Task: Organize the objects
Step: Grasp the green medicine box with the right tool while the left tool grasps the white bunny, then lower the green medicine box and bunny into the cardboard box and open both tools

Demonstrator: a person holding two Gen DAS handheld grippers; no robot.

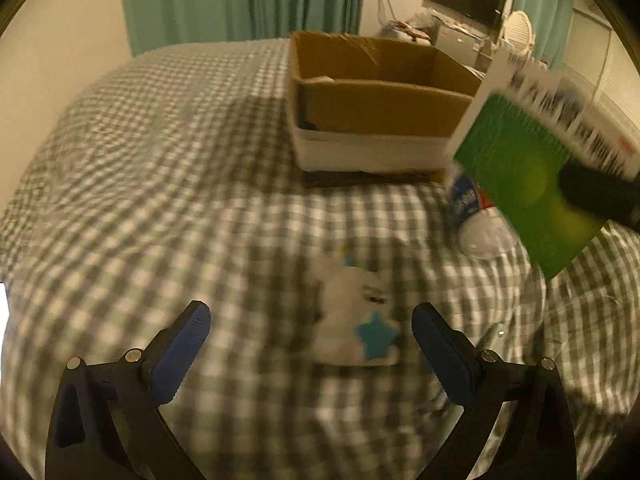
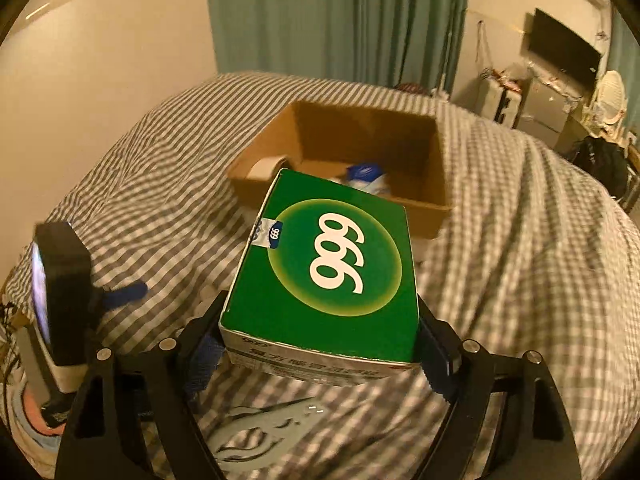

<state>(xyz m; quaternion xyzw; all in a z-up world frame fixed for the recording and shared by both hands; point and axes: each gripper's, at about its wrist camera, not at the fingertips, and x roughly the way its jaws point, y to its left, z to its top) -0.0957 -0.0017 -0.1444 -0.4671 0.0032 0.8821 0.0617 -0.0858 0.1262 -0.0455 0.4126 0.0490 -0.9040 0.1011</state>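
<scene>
With two items already in the cardboard box (image 2: 424, 184), the right gripper (image 2: 320, 344) pinches the green carton (image 2: 332, 276) short of it, while the left gripper (image 1: 310, 330) hangs spread over the white plush toy (image 1: 356, 320) on the bed.

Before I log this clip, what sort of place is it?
Most likely a bedroom at home: the work surface is a bed under a gingham cover, teal curtains hang behind it, and a wall-mounted TV sits above cluttered furniture.
</scene>
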